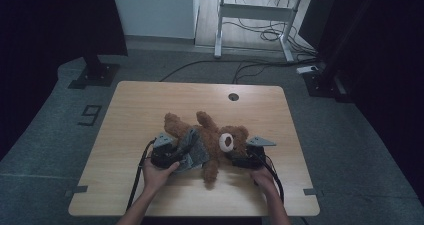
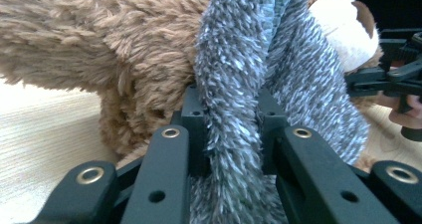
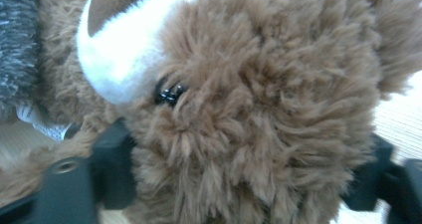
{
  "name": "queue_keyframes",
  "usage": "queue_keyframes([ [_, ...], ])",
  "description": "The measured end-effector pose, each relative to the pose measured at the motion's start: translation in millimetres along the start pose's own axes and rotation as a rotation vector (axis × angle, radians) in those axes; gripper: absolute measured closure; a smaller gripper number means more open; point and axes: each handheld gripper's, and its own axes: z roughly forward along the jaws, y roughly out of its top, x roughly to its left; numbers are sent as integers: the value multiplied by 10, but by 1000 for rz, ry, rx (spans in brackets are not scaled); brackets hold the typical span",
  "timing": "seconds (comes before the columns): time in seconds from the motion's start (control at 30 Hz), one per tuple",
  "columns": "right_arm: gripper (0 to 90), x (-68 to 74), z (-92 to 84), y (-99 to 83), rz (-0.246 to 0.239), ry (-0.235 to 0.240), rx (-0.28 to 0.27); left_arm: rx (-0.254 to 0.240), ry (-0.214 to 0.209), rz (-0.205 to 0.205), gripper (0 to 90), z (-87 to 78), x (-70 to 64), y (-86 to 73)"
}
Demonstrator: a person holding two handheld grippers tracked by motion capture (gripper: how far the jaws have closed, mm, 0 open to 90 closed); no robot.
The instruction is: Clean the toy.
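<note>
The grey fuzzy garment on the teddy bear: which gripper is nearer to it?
Left. The left gripper pinches the grey garment; the right gripper is at the bear's head, beside it.

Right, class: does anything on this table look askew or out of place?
Yes. The teddy bear lies sprawled on its back on the table, and its grey fuzzy garment sits bunched to one side, only partly on. The left gripper pinches the garment; the right gripper straddles the bear's head.
</note>
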Motion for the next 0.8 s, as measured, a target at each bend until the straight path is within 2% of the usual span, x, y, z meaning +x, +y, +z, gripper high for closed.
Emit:
queue_keyframes([
  [0.13,304,14,-18,-10,-33,-8,3,1,1,21,730,-53,-107,125],
  [0.27,337,17,-20,-29,-59,-7,-12,-9,-39,58,730,-4,-270,352],
  [0.3,340,24,-23,-33,-66,-9,-12,-7,-49,82,730,63,-372,449],
  [0.4,350,47,-30,-54,-108,-21,-16,13,-64,115,727,239,-562,602],
  [0.47,352,43,-37,-60,-118,-18,-13,36,-56,139,726,376,-649,653],
  [0.5,352,40,-39,-63,-122,-18,-14,55,-39,143,726,470,-677,656],
  [0.6,356,38,-47,-83,-130,-21,-11,82,-15,118,727,593,-612,581],
  [0.7,356,39,-51,-95,-144,-17,-12,65,-41,66,729,552,-446,482],
  [0.8,356,48,-45,-94,-151,-19,-13,54,-15,90,734,449,-406,455],
])
